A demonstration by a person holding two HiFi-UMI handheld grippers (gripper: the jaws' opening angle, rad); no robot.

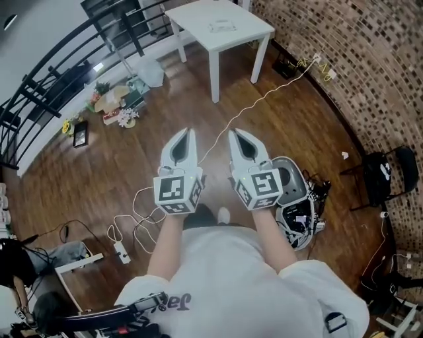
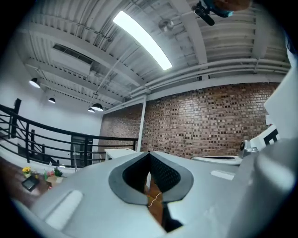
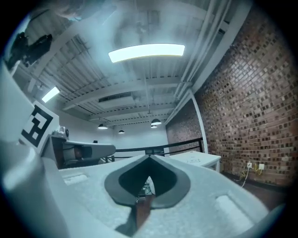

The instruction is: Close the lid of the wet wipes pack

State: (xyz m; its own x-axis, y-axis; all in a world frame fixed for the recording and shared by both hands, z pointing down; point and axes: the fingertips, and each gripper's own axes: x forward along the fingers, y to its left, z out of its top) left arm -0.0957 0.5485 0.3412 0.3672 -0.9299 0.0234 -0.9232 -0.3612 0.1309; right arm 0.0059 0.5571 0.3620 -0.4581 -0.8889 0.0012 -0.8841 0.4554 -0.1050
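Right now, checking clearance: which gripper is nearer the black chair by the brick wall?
Right. The right gripper is held left of the chair; the left gripper sits farther left, beyond it.

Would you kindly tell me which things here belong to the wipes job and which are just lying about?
Job: left gripper, right gripper, both shut; small pale item on white table, possibly the pack.
Lying about: power strip, black chair, white cable.

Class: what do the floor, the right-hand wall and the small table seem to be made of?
Floor: wood planks, glossy brown; seams and sheen show.
Wall: bare brick, matt; mortar lines visible.
Table: smooth white, perhaps painted wood or laminate; cannot tell which.
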